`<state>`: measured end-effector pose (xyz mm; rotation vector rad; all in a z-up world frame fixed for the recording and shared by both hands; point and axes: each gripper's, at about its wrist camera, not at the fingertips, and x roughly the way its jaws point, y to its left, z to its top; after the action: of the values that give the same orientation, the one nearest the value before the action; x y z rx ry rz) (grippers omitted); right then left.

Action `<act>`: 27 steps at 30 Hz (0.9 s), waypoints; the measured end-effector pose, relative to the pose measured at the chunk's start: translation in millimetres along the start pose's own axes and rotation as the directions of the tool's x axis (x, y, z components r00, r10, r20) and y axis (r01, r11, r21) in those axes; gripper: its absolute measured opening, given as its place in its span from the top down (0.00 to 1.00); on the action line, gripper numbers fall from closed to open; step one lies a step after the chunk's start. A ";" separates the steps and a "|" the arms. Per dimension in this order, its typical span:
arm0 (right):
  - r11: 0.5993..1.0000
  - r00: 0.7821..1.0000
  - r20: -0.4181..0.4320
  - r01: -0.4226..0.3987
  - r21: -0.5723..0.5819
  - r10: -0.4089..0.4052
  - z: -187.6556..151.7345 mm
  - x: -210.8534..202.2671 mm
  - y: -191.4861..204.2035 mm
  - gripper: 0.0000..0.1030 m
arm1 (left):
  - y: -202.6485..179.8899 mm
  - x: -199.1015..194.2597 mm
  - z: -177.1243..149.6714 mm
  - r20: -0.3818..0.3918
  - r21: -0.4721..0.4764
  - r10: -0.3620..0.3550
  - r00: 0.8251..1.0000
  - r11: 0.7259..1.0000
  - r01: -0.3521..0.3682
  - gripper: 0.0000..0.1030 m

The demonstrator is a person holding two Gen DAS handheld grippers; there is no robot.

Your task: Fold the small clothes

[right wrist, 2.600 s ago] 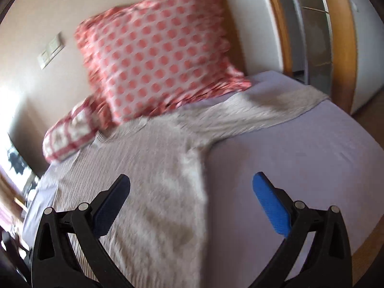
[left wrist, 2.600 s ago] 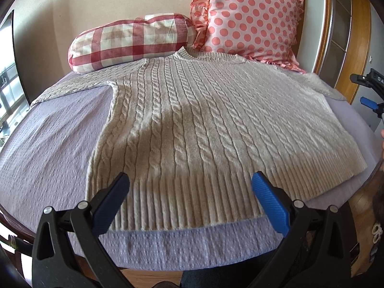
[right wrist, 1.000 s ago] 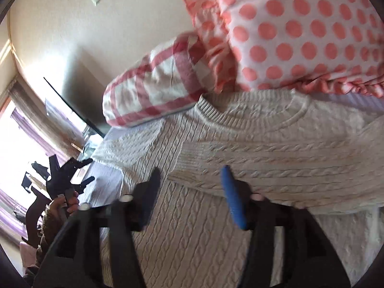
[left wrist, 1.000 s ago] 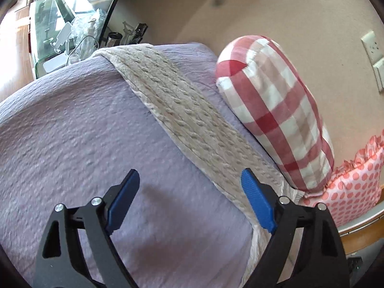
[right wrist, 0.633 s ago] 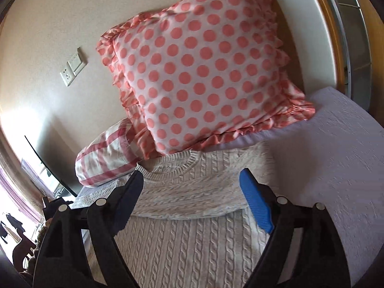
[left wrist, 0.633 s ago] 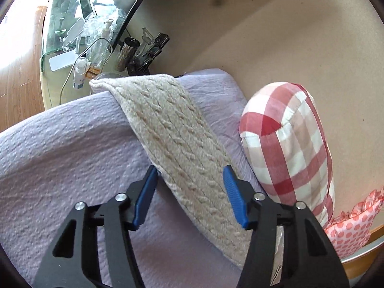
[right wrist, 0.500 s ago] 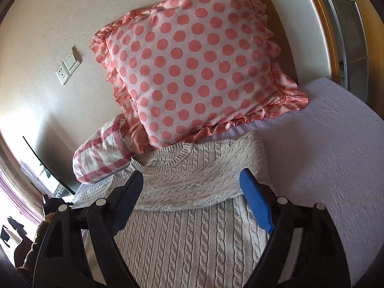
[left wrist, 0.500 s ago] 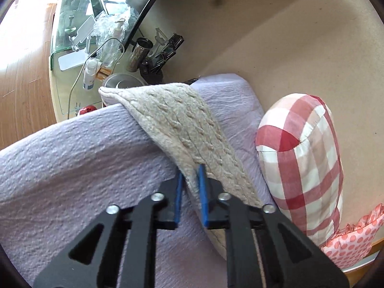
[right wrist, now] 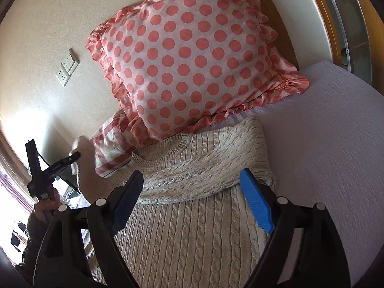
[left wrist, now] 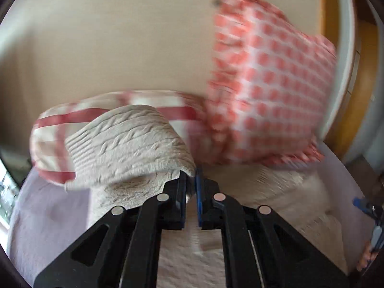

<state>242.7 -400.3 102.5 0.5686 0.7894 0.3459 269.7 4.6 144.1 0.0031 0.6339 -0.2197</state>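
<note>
A beige cable-knit sweater [right wrist: 192, 228] lies flat on the lilac bedspread [right wrist: 324, 144]. Its right sleeve [right wrist: 204, 175] is folded across the chest. My left gripper [left wrist: 191, 180] is shut on the left sleeve [left wrist: 127, 148] and holds it lifted above the bed, the cuff end arching up. It also shows at the left of the right wrist view [right wrist: 72, 158], with the sleeve hanging from it. My right gripper [right wrist: 192, 204] is open and empty above the sweater's chest, just below the folded right sleeve.
A pink polka-dot pillow [right wrist: 192, 60] leans on the wall behind the collar. A red-checked bolster [right wrist: 112, 148] lies to its left. A wall socket [right wrist: 67, 67] is above. A wooden frame [right wrist: 331, 24] stands at the right.
My left gripper closed on the left sleeve and lifted it, swinging toward the sweater's middle. My right gripper stayed open and drew back slightly over the chest.
</note>
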 end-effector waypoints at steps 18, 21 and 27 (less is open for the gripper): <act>0.983 0.955 -0.288 0.118 0.138 -0.075 25.7 100.8 -22.3 0.34 | -14.2 -56.4 -136.4 -0.145 0.143 0.071 0.987 0.989 -0.050 0.60; 0.989 0.967 -0.238 0.117 0.089 -0.093 33.6 104.5 -0.9 0.34 | 2.9 -67.8 -153.4 -0.171 0.108 0.085 0.982 0.992 -0.067 0.58; 0.972 0.902 -0.361 0.221 -0.081 -0.235 17.5 171.5 44.9 0.40 | 12.3 -70.5 -166.5 -0.191 0.037 0.047 0.981 0.998 -0.041 0.53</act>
<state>365.4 -286.0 42.1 0.3712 1.1997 0.2522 119.3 42.5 50.5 0.0708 0.8212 -0.1886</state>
